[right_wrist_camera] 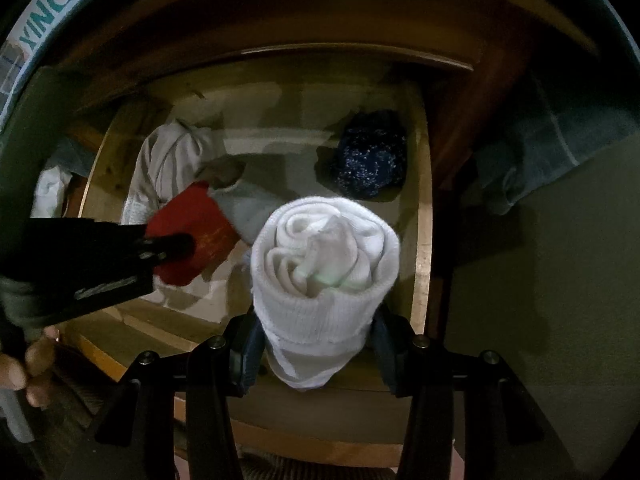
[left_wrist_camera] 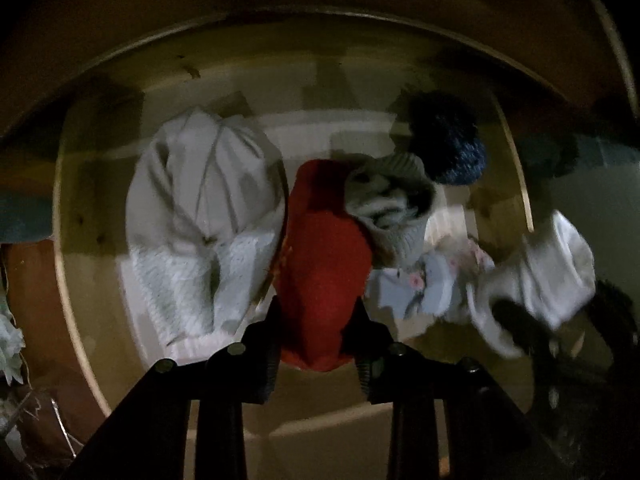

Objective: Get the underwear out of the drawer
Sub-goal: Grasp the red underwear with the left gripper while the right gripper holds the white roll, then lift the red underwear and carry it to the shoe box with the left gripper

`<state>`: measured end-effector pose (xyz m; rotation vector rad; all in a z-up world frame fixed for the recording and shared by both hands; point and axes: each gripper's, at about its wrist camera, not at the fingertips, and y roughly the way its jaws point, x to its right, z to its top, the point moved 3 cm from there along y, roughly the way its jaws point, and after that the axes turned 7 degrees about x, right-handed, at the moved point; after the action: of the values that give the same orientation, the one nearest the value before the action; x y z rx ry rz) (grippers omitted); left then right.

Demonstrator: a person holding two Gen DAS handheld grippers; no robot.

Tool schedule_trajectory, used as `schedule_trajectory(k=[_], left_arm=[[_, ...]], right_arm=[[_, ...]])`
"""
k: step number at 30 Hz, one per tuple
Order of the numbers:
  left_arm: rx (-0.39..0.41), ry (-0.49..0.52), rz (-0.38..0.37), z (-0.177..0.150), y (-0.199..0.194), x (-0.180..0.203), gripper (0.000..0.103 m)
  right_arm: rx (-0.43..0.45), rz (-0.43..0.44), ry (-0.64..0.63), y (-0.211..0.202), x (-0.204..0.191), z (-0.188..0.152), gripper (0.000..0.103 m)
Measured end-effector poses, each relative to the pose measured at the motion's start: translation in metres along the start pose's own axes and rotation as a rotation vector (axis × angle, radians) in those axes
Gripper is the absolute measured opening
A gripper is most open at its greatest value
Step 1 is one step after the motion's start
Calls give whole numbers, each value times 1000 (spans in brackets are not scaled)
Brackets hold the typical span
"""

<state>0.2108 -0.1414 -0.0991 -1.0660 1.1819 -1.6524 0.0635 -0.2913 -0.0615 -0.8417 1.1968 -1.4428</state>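
Observation:
An open wooden drawer (left_wrist_camera: 72, 264) holds several rolled garments. My left gripper (left_wrist_camera: 318, 320) is shut on a red rolled garment (left_wrist_camera: 324, 248) and holds it over the drawer; both show in the right wrist view, the gripper (right_wrist_camera: 176, 246) and the red roll (right_wrist_camera: 192, 232). My right gripper (right_wrist_camera: 316, 340) is shut on a white rolled garment (right_wrist_camera: 324, 256) above the drawer's front right part; it also shows at the right of the left wrist view (left_wrist_camera: 552, 276). A pale grey garment (left_wrist_camera: 200, 216) lies at the drawer's left (right_wrist_camera: 168, 160).
A dark blue speckled roll (left_wrist_camera: 452, 144) lies at the drawer's back right (right_wrist_camera: 370, 156). A grey knitted roll (left_wrist_camera: 392, 208) and a light blue patterned piece (left_wrist_camera: 432, 288) lie beside the red one. The drawer's wooden front edge (right_wrist_camera: 320, 444) is below my right gripper.

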Motion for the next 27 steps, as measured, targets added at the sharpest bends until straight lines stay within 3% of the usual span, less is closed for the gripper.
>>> schedule_trajectory(k=[13,27], left_arm=[[86,43,1,-45,-61,-9,31],[318,139,4,-61,-168,3,31]], right_arm=[[6,-59,-35,0,-6,-1,44],[7,-94,-52,2,-8,1,44]])
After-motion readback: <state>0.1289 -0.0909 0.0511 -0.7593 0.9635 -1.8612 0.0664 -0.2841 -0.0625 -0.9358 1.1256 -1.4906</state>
